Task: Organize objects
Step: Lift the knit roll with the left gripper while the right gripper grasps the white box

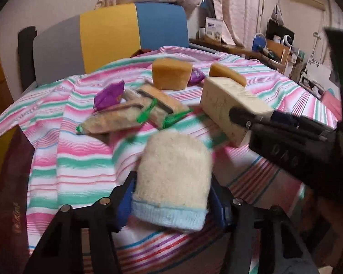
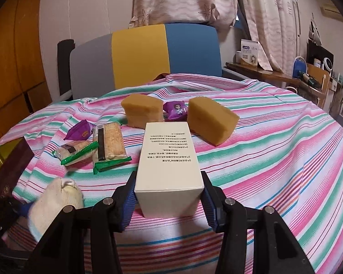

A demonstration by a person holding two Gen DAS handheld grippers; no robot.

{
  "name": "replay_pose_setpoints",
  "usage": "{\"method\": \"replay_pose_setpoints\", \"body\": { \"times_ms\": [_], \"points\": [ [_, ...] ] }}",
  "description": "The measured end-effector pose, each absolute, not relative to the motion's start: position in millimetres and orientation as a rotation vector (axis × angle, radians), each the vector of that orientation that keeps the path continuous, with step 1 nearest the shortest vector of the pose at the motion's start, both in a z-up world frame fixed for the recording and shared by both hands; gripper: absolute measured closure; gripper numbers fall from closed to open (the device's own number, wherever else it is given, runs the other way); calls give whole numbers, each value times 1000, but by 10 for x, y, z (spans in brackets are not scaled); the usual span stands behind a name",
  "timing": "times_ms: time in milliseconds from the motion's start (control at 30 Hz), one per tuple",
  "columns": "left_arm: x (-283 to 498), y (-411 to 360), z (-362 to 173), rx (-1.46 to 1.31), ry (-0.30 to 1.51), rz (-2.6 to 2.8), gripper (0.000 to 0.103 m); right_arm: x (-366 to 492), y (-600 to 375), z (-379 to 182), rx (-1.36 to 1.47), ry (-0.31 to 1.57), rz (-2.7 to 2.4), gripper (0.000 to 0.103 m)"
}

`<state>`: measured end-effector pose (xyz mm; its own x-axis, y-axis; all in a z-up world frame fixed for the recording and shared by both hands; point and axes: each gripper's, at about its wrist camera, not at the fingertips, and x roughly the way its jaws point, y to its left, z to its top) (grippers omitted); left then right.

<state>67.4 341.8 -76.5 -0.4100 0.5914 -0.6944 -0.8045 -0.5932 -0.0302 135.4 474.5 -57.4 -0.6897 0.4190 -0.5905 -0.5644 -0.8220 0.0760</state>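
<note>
Item 1. Left claw (image 1: 171,196): closed on a cream knitted sock (image 1: 173,180) with a pale blue cuff, gripped at the cuff end so the toe points forward. Held over the near edge of the tabletop (image 2: 274,150), apparently clear of the striped cloth, probably in transit to a sorting spot.

Item 2. Right claw (image 2: 169,196): closed on the near end of a cream carton (image 2: 169,157), printed face up, long axis pointing away. Whether its far end rests on the cloth cannot be told. An end grip suits sliding or lifting it lengthwise.

Item 3. Two tan sponge blocks (image 2: 143,111) (image 2: 211,122): toward the far edge, well apart from both claws, with a purple sachet (image 2: 176,110) between them; possibly already grouped.

Item 4. Green-sealed cracker packets (image 2: 108,146) (image 2: 76,151): left of centre, overlapping, beside a second purple sachet (image 2: 80,132); loose, seemingly unsorted.

Item 5. Dark brown box (image 2: 9,169): at the left edge, perhaps a receptacle.
</note>
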Motion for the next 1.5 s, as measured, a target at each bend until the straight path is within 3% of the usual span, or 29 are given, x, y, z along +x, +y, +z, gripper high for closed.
{"method": "replay_pose_setpoints", "body": {
  "times_ms": [300,933,1300,1500],
  "points": [
    [669,3138,-756,-893,259,2100,48,1379,4726,-578,-749,344,2454,53],
    [701,2288,-239,-855,18,2147,48,1422,4511,-503,-696,226,2474,53],
    [363,1617,-147,-920,-118,2259,48,1610,4212,-569,-696,374,2495,53],
    [69,1245,-176,-973,-195,2345,48,1553,3868,-281,-641,343,2601,53]
  ]
}}
